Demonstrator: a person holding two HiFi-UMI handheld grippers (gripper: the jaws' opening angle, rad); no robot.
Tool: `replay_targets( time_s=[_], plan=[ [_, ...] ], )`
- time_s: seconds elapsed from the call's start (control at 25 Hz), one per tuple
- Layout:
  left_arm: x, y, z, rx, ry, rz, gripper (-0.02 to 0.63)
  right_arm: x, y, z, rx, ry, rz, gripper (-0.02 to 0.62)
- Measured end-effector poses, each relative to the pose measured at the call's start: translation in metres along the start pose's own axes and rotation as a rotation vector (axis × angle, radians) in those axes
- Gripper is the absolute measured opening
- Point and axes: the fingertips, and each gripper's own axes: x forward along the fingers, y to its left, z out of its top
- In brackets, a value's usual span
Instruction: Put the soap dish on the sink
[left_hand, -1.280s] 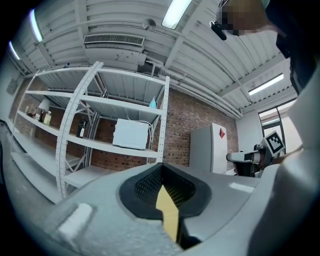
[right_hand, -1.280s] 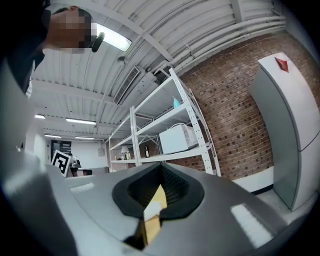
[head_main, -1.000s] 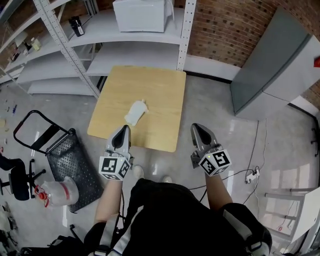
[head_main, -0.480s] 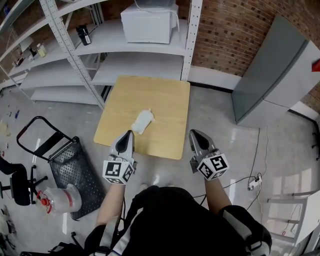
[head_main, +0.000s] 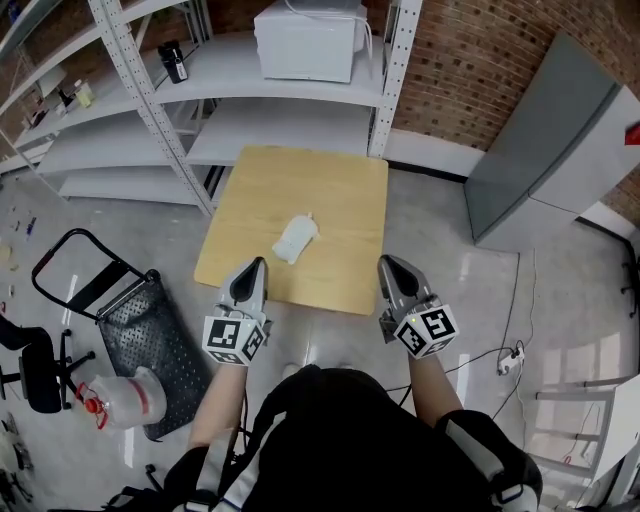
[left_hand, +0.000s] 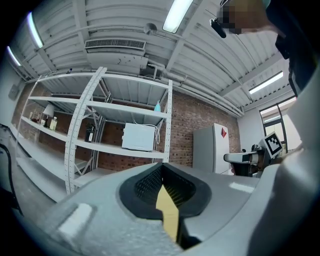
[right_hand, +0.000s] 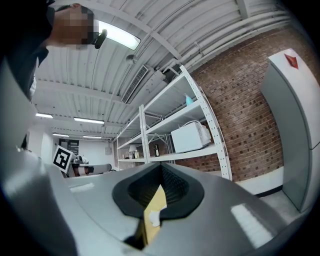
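Against a second ago, the wooden table (head_main: 330, 190) and the soap dish (head_main: 296, 238) lie further right in the head view. More of the shelving (head_main: 150, 110) beyond them shows, and so does more of the white box (head_main: 308, 40) on its shelf. The dish used to lie just beyond the tip of the left gripper (head_main: 251, 267); now it lies beyond and to the right of that tip, well apart from it. Both grippers keep the same level pose, side by side over the near edge of the table, with the right gripper (head_main: 389, 264) near the table's near right corner.

In the left gripper view we see the left gripper's (left_hand: 164, 192) jaws brought fully together, with nothing between them. Only a thin strip of the yellow tabletop shows through the slit. The right gripper's (right_hand: 156, 197) jaws are likewise closed on nothing.

The soap dish is a pale, flat shape lying near the middle of the table, touched by neither gripper. We cannot tell whether anything lies in it. A dark bottle (head_main: 173, 60) stands on the shelf to the left of the white box. On the floor to the left, a clear bag (head_main: 125, 395) with something red in it lies beside a black perforated cart (head_main: 140, 320). A grey cabinet (head_main: 545, 150) stands far right against the brick wall.
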Motion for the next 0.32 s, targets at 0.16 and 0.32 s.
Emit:
replay_targets(
  time_s=[0.16,0.32],
  plan=[
    [-0.0015,0.0027,-0.0057,-0.012,0.004,-0.013,0.000,-0.0025,0.0044,-0.0028,-0.011,0.009,-0.013,0.005],
    [-0.0006,0.0034,-0.0081,-0.017,0.005,-0.021,0.000,-0.0048,0.0037,-0.0039,-0.018,0.015,-0.024,0.005]
  ],
)
